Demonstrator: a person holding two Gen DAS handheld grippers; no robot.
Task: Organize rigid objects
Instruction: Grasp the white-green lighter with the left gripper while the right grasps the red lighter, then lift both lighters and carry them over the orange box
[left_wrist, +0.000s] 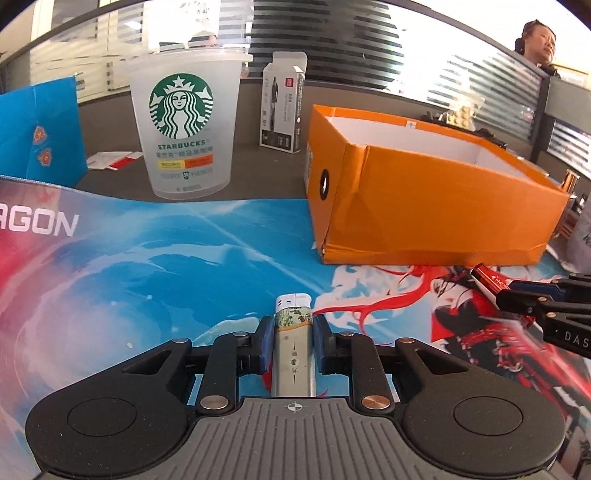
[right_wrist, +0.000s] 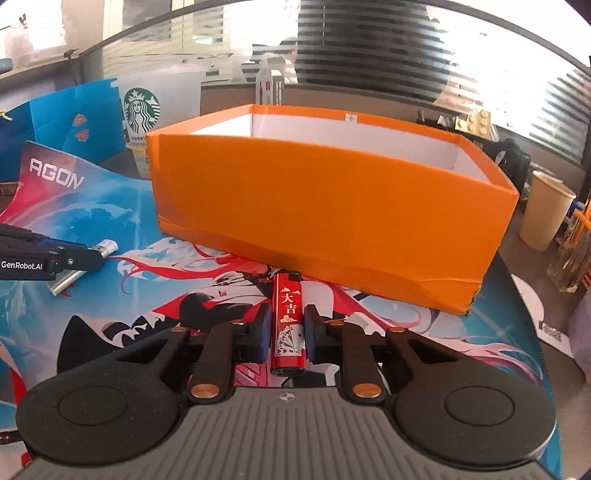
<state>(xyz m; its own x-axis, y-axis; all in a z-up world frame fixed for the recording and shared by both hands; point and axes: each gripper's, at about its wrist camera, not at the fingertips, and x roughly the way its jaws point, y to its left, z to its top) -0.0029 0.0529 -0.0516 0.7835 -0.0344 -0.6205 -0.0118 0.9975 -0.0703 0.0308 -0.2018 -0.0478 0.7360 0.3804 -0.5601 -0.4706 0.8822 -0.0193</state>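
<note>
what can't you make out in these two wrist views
- Floor of the orange box: hidden in both views by its own near walls, so its contents are unknown.
- Rear end of the silver lighter: left wrist view, covered by the left gripper body.
- Small print on the pen box: too small to read.
- Red lighter in the right gripper: whether it is lifted off the mat cannot be told.
</note>
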